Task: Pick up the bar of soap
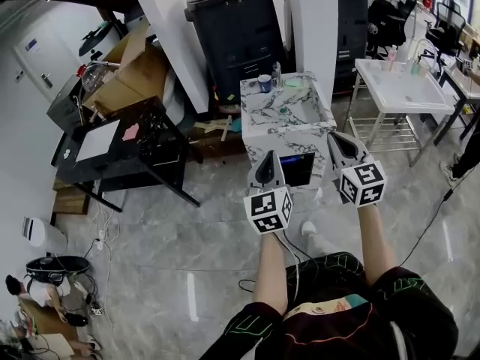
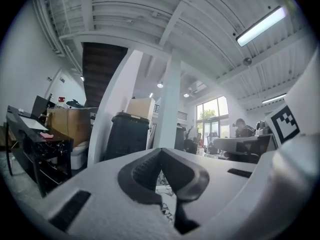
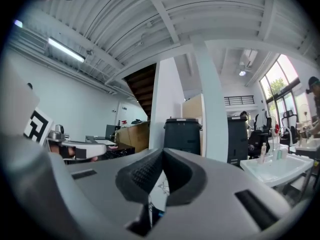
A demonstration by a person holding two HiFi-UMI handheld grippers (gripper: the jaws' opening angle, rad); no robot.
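A marble-patterned sink stand [image 1: 259, 115] stands on the floor straight ahead. On its back rim lie a pale green flat piece [image 1: 292, 83], possibly the bar of soap, and a blue cup [image 1: 264, 83]. A small green item [image 1: 283, 111] sits in the basin. My left gripper [image 1: 268, 156] hangs in front of the stand's near left corner, shut and empty [image 2: 161, 152]. My right gripper [image 1: 332, 135] is at the stand's near right corner, also shut with nothing in it [image 3: 162, 152]. Both are short of the pale green piece.
A white sink on a metal frame [image 1: 405, 88] stands to the right, with bottles at its back. A black bin [image 1: 240, 28] and a white pillar [image 1: 311, 21] are behind the stand. At left are a black table [image 1: 120, 145] and cardboard boxes [image 1: 139, 66]. Cables run across the floor [image 1: 112, 238].
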